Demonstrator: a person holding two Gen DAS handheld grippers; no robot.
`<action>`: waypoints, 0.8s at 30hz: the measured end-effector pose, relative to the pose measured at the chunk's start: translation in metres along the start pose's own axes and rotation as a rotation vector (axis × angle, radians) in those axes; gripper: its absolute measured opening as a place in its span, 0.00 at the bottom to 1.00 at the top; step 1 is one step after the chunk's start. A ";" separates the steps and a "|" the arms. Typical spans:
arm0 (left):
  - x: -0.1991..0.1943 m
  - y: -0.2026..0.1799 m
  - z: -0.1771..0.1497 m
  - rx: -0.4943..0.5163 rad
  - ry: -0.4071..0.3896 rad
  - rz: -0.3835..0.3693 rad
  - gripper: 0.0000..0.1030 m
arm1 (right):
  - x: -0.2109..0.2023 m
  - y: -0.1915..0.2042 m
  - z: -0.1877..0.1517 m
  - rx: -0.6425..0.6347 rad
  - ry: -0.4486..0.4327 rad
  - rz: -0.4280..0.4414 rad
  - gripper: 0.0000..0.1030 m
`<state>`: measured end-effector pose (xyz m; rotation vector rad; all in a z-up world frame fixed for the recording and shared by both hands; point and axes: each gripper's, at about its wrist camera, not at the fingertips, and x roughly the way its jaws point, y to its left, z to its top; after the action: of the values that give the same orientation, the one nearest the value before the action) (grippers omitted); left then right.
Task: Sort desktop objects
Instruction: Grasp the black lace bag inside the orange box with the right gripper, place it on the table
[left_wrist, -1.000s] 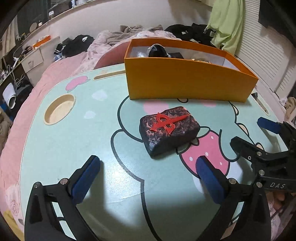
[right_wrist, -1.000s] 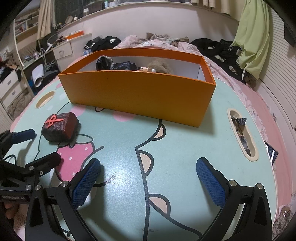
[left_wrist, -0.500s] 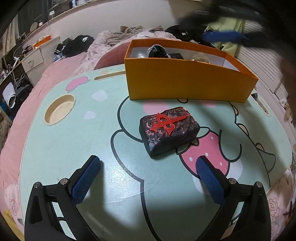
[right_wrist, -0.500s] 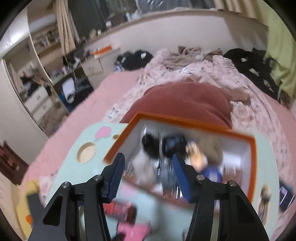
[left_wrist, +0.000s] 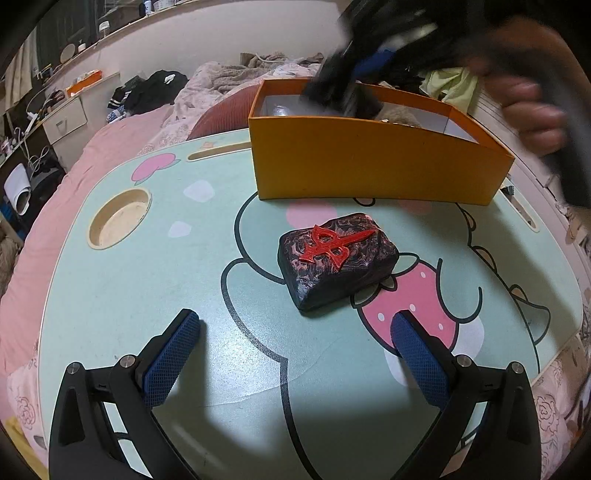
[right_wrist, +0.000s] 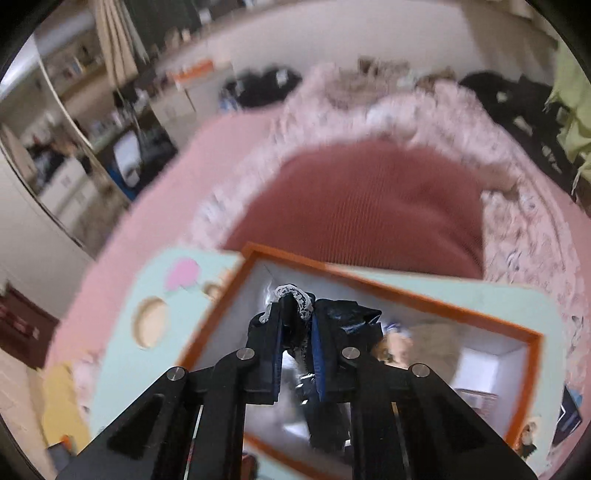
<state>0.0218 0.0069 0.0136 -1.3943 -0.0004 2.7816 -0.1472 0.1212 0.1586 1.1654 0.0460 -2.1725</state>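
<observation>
A dark marbled block with a red emblem (left_wrist: 337, 264) lies on the mint cartoon table (left_wrist: 122, 280), just ahead of my open, empty left gripper (left_wrist: 291, 343). Behind it stands the orange box (left_wrist: 369, 166). My right gripper (right_wrist: 295, 325) is over the box (right_wrist: 417, 291), pointing down into it, shut on a black-and-white lacy fabric item (right_wrist: 295, 295). In the left wrist view the right gripper (left_wrist: 354, 74) is a blur above the box's far left part, with the fabric below it.
Inside the box lie a black crinkled bag (right_wrist: 351, 317), a beige fluffy thing (right_wrist: 432, 343) and other small items. The table has a round cup recess (left_wrist: 120, 218) and a slot (left_wrist: 218, 152). Pink bedding (right_wrist: 362, 206) surrounds the table.
My right gripper rose from the table's front, swung over the orange box, and closed on the lacy fabric item. My left gripper and the block stayed still.
</observation>
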 end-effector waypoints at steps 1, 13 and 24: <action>0.000 0.000 0.000 0.000 0.000 0.000 1.00 | -0.020 0.000 -0.002 0.007 -0.046 0.025 0.14; 0.000 0.001 0.000 0.000 0.000 0.000 1.00 | -0.088 -0.003 -0.120 0.010 -0.093 0.049 0.20; -0.001 0.000 0.000 -0.001 -0.001 0.000 1.00 | -0.068 0.006 -0.202 -0.090 -0.100 -0.278 0.85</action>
<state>0.0218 0.0065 0.0142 -1.3937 -0.0011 2.7824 0.0297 0.2190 0.0894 1.0490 0.2741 -2.4407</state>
